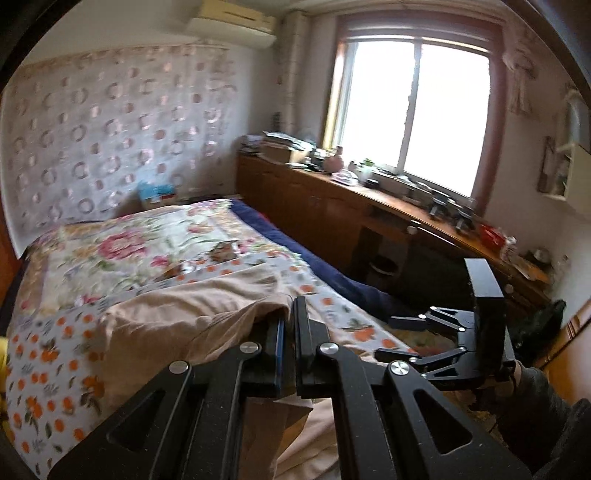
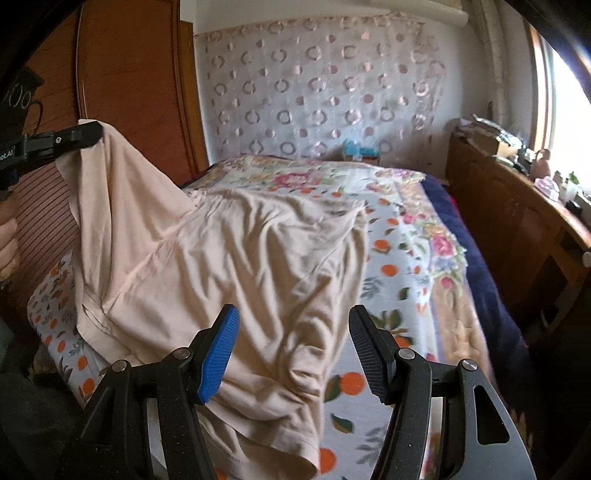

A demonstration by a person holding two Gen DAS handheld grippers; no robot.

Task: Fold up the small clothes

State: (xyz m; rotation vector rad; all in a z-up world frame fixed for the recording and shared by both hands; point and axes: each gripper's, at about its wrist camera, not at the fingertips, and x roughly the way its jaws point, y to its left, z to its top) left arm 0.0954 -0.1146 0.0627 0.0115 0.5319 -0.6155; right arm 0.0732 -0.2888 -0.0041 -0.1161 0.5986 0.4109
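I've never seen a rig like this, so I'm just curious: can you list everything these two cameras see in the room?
Beige cotton garment: one, pale beige, spread on the bed, one corner lifted.
Orange-print bedsheet: one, white with oranges, under the garment.
Floral quilt: one, pink and cream, farther up the bed.
Navy blanket: one, dark blue, along the bed's window side.
Circle-patterned curtain: one, pale pink, on the wall behind the bed.
Wooden counter: one, brown, under the window, cluttered with small items.
Air conditioner: one, white, high on the wall.
Left gripper: black, shut on the garment's corner.
Right gripper: black with blue pads, open above the garment.
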